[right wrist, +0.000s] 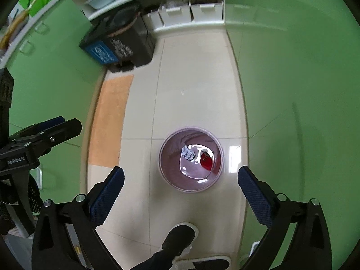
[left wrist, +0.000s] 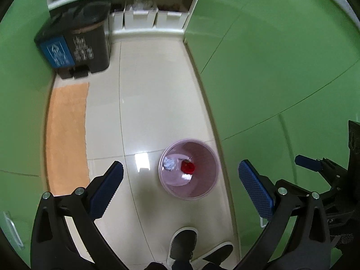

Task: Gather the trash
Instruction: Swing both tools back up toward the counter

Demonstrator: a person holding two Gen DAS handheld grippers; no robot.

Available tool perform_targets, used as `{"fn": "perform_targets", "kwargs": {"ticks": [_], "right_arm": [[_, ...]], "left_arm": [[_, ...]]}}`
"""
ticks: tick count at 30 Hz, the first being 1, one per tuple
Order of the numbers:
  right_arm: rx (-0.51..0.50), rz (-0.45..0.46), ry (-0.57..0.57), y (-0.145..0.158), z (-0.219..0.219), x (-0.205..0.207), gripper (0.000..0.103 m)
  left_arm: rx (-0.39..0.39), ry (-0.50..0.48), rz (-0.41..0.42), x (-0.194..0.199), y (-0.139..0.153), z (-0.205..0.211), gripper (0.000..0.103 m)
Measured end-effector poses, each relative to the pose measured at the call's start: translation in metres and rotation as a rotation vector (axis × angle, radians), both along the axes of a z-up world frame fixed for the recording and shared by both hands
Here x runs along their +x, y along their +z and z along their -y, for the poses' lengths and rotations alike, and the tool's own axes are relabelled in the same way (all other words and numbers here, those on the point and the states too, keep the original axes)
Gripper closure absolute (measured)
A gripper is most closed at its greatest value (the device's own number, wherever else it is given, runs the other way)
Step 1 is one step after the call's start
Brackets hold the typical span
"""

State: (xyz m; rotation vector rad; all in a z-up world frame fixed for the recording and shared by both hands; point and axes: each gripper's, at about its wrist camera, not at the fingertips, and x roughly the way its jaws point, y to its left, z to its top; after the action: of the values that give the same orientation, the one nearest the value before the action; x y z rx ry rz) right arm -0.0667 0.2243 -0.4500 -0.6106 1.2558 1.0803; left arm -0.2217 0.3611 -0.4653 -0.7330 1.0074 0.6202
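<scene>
Textured blue tool pads [left wrist: 108, 189] above round pink bin [left wrist: 210, 157]

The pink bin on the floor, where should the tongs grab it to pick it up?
Probably by the rim. The pink bin stands upright and open, wider than the spread tongs, so gripping around it looks unlikely. Come straight down with the right tongs, one finger inside the wall, one outside, at the near side, away from the crumpled paper and red piece.

L gripper [left wrist: 180, 177] and R gripper [right wrist: 180, 177] were both held high, pointed down, jaws spread wide, empty; R sat right of L.
</scene>
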Motion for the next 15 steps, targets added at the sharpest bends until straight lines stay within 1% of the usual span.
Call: {"fn": "perform_targets", "kwargs": {"ticks": [3,5,7,8,10,13,15], "right_arm": [[0.035,0.016,-0.022,0.053,0.010,0.000,0.006],[0.054,0.030,-0.027,0.081,0.014,-0.001,0.006],[0.091,0.043,-0.040,0.124,0.021,-0.001,0.006],[0.106,0.040,-0.046,0.137,0.023,-0.001,0.006],[0.152,0.030,-0.066,0.179,0.034,0.001,0.006],[0.200,0.019,-0.086,0.223,0.048,0.001,0.006],[0.230,0.035,-0.102,0.253,0.061,0.002,0.006]], "left_arm": [[0.020,-0.013,0.013,0.000,0.042,0.006,0.003],[0.033,-0.020,0.028,-0.001,0.078,0.011,0.003],[0.060,-0.036,0.038,-0.001,0.116,0.020,0.003],[0.071,-0.045,0.041,0.000,0.132,0.023,0.003],[0.103,-0.072,0.053,0.002,0.172,0.033,0.003],[0.125,-0.104,0.063,0.009,0.217,0.046,0.003],[0.156,-0.127,0.065,0.013,0.244,0.056,0.003]]}}
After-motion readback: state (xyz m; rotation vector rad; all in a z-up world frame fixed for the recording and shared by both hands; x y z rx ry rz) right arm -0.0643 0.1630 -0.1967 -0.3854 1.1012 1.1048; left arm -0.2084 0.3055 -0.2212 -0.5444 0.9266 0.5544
